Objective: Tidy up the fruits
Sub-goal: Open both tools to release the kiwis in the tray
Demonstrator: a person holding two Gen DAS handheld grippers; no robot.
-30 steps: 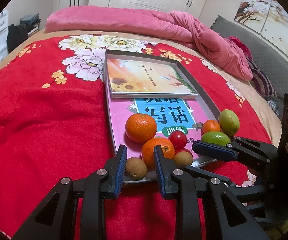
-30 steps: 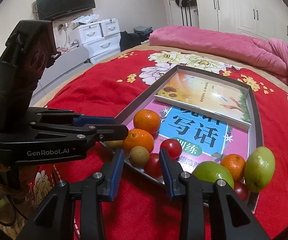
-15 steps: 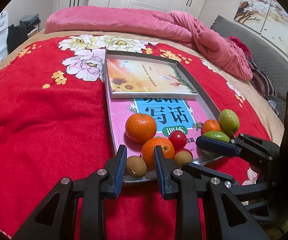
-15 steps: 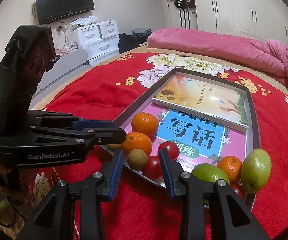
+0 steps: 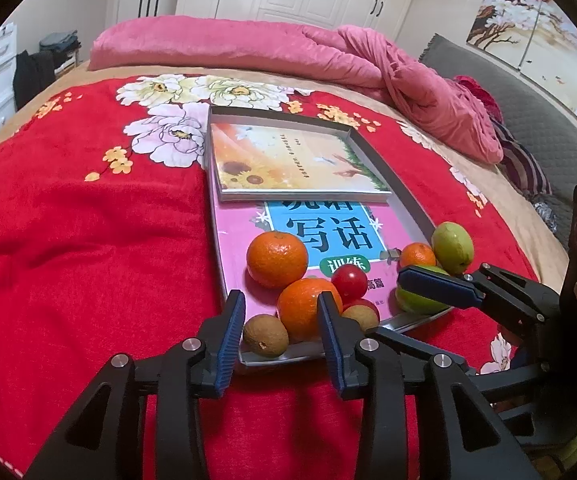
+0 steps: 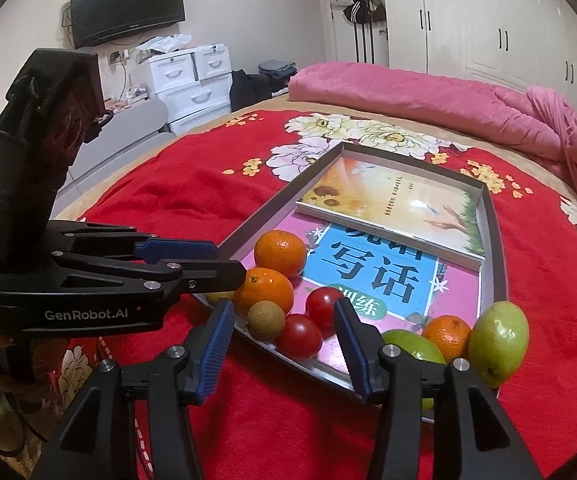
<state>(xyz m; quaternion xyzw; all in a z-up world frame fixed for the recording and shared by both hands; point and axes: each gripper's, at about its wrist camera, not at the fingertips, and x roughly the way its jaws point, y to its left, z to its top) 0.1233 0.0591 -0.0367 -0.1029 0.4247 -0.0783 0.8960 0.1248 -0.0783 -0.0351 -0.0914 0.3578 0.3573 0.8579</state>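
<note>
red floral bedspread (image 5: 88,240) carries tray (image 5: 408,200) with fruit bunched lower centre; left gripper (image 5: 282,338) and right gripper (image 6: 284,344) empty, jaws just widening, likely pre-grasp; next: close on one fruit.

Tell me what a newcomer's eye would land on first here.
The bright red floral blanket covering the bed comes first. On it lies a shallow tray holding two books, with oranges, red tomatoes and green fruit clustered at its near end. Both black tongs, left and right, hang open before that cluster, holding nothing.
</note>
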